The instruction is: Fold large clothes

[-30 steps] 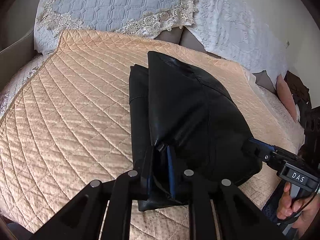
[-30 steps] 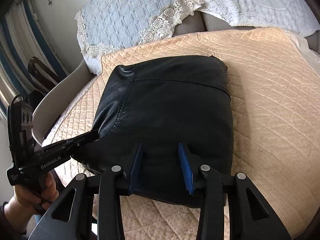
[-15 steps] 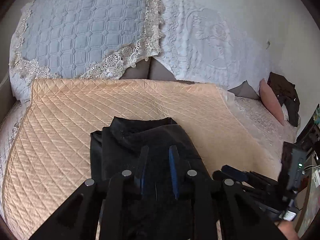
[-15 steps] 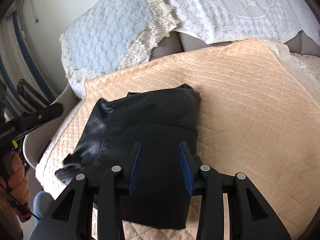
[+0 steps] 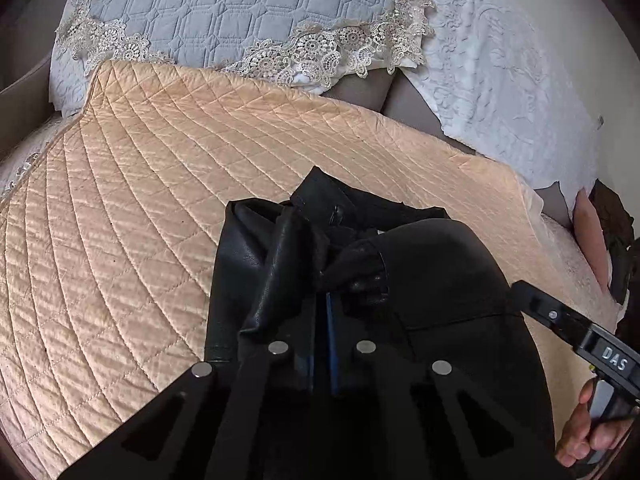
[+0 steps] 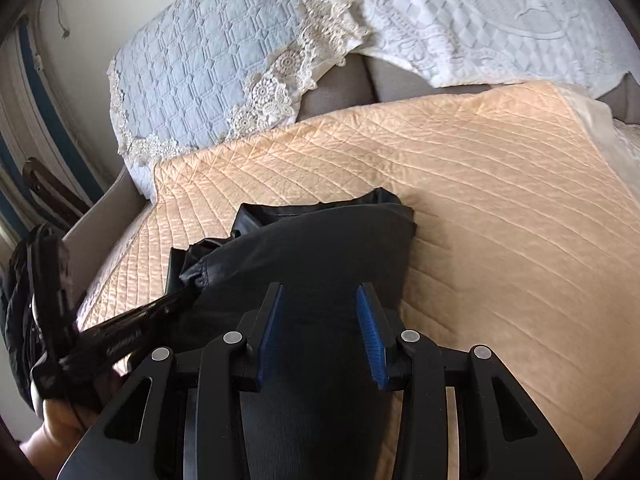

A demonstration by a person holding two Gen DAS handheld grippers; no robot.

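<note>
A black leather-like garment [image 5: 440, 272] lies folded on the peach quilted bedspread [image 5: 140, 220]. My left gripper [image 5: 324, 296] is shut, its blue pads pinching a bunched fold at the garment's left edge. The right wrist view shows that same left gripper [image 6: 184, 300] with its tip at the rumpled edge of the garment [image 6: 328, 240]. My right gripper [image 6: 320, 308] hovers over the garment's near part with its pads apart and nothing pinched between them. In the left wrist view the right gripper [image 5: 520, 292] sits at the garment's right side, and a hand [image 5: 584, 432] holds it.
A blue-grey quilted pillow with lace trim [image 5: 240, 12] and a white embossed pillow [image 5: 500, 80] lean at the head of the bed. A pink cushion [image 5: 592, 232] lies at the far right. Bare bedspread [image 6: 500, 200] stretches right of the garment. A dark wooden piece [image 6: 52, 192] stands beyond the bed's left edge.
The left jaws have shut onto a bunched fold of the garment. Both grippers have shifted across the bed, and the garment's left edge is now rumpled.
</note>
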